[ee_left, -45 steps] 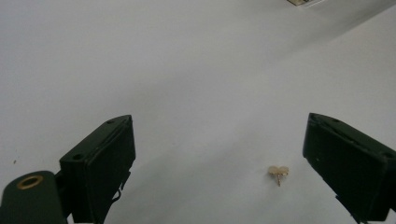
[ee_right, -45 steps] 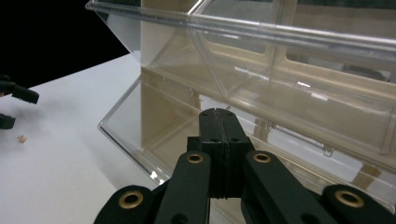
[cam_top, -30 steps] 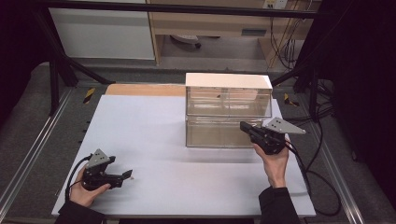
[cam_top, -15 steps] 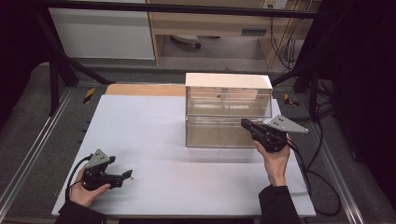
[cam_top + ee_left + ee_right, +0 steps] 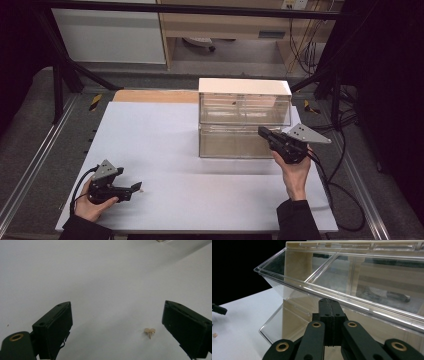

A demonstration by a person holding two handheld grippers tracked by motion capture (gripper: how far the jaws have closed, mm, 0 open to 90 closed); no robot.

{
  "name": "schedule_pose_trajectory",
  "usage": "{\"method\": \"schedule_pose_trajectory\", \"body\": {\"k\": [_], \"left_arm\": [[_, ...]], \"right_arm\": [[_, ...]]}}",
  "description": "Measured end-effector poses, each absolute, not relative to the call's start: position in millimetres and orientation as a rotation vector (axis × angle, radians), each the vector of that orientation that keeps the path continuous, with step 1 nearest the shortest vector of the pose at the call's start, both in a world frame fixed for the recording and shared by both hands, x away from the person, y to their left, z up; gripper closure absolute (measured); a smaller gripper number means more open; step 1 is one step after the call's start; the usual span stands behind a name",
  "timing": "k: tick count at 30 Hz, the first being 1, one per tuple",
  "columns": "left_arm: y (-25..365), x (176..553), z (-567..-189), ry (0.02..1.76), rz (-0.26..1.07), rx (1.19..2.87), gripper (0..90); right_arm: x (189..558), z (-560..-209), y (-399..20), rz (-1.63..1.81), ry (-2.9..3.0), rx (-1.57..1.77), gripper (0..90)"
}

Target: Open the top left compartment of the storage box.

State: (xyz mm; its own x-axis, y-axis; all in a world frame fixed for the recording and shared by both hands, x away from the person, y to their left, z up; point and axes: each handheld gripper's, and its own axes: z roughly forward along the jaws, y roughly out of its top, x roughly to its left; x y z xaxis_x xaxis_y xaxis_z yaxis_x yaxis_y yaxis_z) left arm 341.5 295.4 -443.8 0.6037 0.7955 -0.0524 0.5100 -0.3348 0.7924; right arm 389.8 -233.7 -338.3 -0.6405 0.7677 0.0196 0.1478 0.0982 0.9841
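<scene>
A clear plastic drawer box [image 5: 244,117] with a white top stands at the back right of the white table [image 5: 160,135]. My right gripper [image 5: 262,132] is shut with nothing between its jaws. Its tips are at the front of the box, right under the rim of a tilted-out clear drawer [image 5: 352,280] in the right gripper view, where the right gripper [image 5: 329,302] points at it. Near the table's front left corner my left gripper [image 5: 135,187] lies low over the table, open. A tiny gold stud [image 5: 150,332] lies on the table between its wide-apart jaws, closer to the right one.
A brown board [image 5: 155,96] lies along the table's far edge. Metal rails [image 5: 30,165] run down both sides, and cables [image 5: 340,190] trail off the right side. In the right gripper view, the stud [image 5: 215,335] is a speck at the far left.
</scene>
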Motion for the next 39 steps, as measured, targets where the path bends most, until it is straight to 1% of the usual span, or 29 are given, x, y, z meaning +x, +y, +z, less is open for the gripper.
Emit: {"method": "schedule_pose_trajectory", "body": {"k": [23,39], "left_arm": [[296,341,-443,1.030,0.443,2.011,9.6],[296,341,-442,1.031,0.444,2.009,9.6]], "right_arm": [[398,-303,-232,1.564,1.829,0.854,90.0],[408,-287,-232,1.548,1.810,0.854,90.0]]}}
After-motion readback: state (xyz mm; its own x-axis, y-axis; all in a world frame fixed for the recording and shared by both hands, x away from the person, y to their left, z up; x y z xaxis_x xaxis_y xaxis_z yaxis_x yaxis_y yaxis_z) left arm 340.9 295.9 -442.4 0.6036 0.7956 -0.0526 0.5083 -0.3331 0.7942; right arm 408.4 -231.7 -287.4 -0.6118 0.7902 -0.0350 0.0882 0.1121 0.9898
